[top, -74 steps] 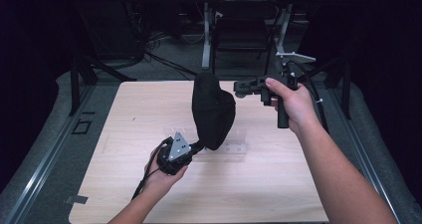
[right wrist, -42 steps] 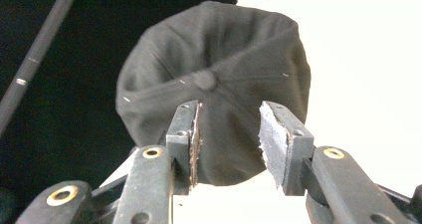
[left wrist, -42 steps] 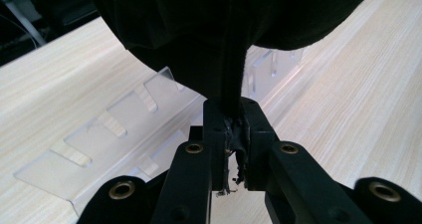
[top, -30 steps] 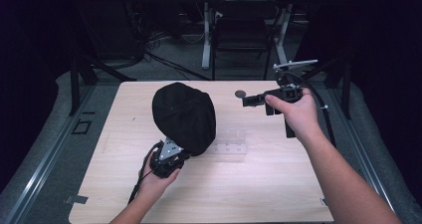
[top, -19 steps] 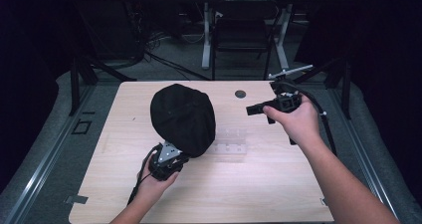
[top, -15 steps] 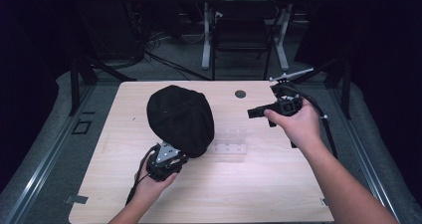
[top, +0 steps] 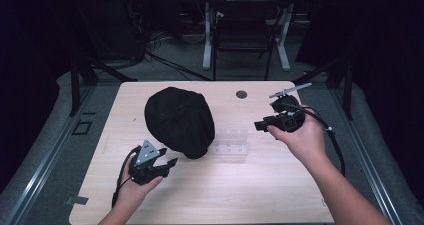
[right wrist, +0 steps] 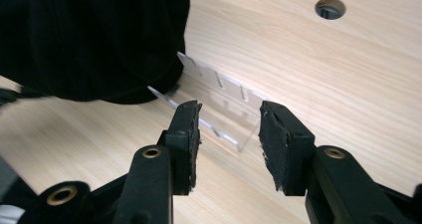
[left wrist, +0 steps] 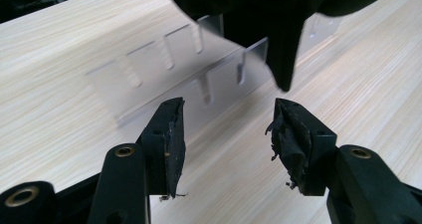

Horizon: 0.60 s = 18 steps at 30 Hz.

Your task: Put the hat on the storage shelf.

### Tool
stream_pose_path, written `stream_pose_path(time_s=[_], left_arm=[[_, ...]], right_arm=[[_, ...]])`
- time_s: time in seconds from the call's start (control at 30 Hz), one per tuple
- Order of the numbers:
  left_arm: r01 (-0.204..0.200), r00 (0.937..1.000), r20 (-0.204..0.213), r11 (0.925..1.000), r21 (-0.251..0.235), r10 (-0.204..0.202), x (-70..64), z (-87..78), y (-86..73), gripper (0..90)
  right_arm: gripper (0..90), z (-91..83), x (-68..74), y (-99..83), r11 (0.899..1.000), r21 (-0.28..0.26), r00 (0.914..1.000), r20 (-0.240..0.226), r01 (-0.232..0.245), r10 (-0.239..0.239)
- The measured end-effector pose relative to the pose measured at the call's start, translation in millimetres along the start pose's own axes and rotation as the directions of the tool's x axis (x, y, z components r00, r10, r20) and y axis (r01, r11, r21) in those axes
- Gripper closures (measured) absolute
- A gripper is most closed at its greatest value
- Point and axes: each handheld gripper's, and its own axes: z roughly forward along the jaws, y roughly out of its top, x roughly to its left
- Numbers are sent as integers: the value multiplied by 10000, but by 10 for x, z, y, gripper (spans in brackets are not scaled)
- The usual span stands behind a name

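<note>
Left gripper (top: 167, 163) is sitting at the lower left of the high view, held just above the counter (top: 280, 195), jaws spread and pinching nothing; in the left gripper view its pads (left wrist: 171, 134) are standing well apart with bare wood between them. Black cap (top: 180, 120) is resting left of centre, just up and right of that gripper, its edge lying over the left end of a clear slotted acrylic stand (top: 231, 141). Cable hole (top: 241, 94) is showing near the counter's far edge. Right gripper (top: 260, 125) is hovering at centre right, pointing left toward the stand, jaws parted and empty; the right gripper view is showing the stand's end beyond them.
</note>
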Motion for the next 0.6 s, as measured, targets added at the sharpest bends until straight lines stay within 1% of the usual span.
stream_pose_path(time_s=[0.07,0.1,0.13,0.17,0.2,0.23,0.27,0.3,0.37,0.4,0.47,0.5,0.57,0.6], left_arm=[[60,10000,-27,10000,4,-60,22,-22,-24,468],[194,9998,-81,9998,21,-194,61,-59,-79,465],[194,9998,-81,9998,21,-194,61,-59,-79,463],[252,9996,-110,9997,36,-252,92,-84,-119,463],[312,9994,-145,9995,74,-311,115,-104,-151,460],[353,9992,-163,9993,92,-351,134,-115,-175,459],[350,9992,-173,9993,109,-348,151,-125,-192,456],[429,9989,-200,9990,97,-427,168,-132,-217,452],[579,9980,-249,9983,109,-576,203,-138,-257,445],[644,9976,-259,9978,151,-640,220,-138,-272,442],[753,9968,-282,9970,149,-749,242,-127,-298,439],[756,9967,-307,9971,109,-753,250,-119,-309,438],[860,9959,-306,9962,139,-856,263,-113,-325,435],[829,9960,-345,9963,217,-821,273,-114,-329,434]], right_arm=[[592,5,12,-20,10000,30,9999,68,78,-78],[590,24,33,-72,9998,-13,9998,66,181,-181],[590,24,33,-72,9998,-13,9998,66,181,-181],[590,34,28,-91,9999,16,9999,-25,162,-162],[590,59,23,-132,9998,116,9998,25,174,-174],[589,75,16,-169,9996,127,9994,199,271,-273],[588,91,3,-203,9998,62,9998,112,186,-187],[588,105,-9,-229,9998,99,9999,-7,158,-157],[588,135,-15,-301,9998,99,9997,124,188,-190],[587,150,-18,-340,9999,38,9998,86,166,-166],[584,192,-37,-425,10000,9,9997,-231,-41,41],[585,214,-41,-465,9999,100,9999,-156,-27,29],[586,246,-25,-536,9996,94,9991,334,255,-258],[586,260,-11,-567,9992,66,9982,463,387,-389]])
